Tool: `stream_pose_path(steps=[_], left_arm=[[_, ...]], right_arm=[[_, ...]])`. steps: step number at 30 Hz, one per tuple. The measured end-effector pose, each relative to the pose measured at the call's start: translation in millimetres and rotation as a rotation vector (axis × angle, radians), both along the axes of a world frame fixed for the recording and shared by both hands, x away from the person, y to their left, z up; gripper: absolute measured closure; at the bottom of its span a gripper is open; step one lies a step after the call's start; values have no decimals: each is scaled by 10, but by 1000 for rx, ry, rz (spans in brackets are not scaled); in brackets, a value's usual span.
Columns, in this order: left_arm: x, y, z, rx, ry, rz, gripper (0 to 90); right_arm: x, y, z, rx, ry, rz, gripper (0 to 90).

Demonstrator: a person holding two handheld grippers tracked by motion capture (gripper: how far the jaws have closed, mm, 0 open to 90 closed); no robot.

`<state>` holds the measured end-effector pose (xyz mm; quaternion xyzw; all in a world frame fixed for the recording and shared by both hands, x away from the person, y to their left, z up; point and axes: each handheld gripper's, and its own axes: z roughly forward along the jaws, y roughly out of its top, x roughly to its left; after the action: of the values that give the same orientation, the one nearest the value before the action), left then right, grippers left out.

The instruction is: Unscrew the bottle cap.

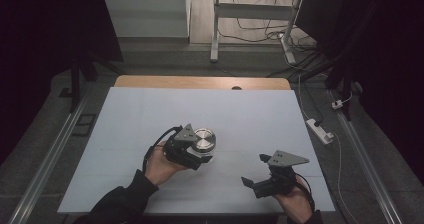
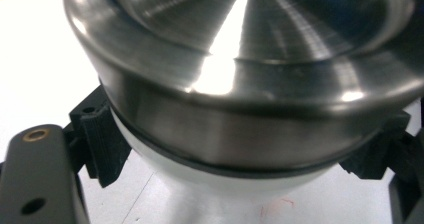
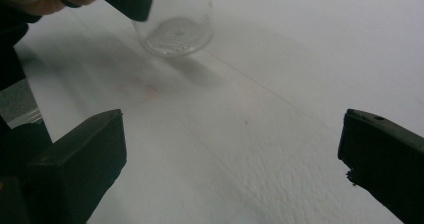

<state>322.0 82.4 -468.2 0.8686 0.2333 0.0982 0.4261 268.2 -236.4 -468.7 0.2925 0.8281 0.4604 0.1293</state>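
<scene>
High view shows your white table [image 1: 150, 114] with a glass jar [image 1: 204, 143] near its middle, steel lid [image 2: 240, 59] on top. Your left gripper [image 1: 192, 151] pinches the jar just under the lid and holds it steady. Your right gripper [image 1: 260, 176] hangs apart, jaws spread, holding nothing. The lid looks seated; whether it needs turning, you cannot tell.

A clear glass jar [image 1: 204, 149] with a shiny steel lid [image 2: 240, 54] stands upright mid-table.
</scene>
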Motion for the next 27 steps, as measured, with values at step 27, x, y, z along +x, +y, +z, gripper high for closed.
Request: stream_pose_path(steps=[27], left_arm=[[-2,-32,-51,12,8,-15,160]], right_arm=[[336,723,326,-6,-14,94,0]])
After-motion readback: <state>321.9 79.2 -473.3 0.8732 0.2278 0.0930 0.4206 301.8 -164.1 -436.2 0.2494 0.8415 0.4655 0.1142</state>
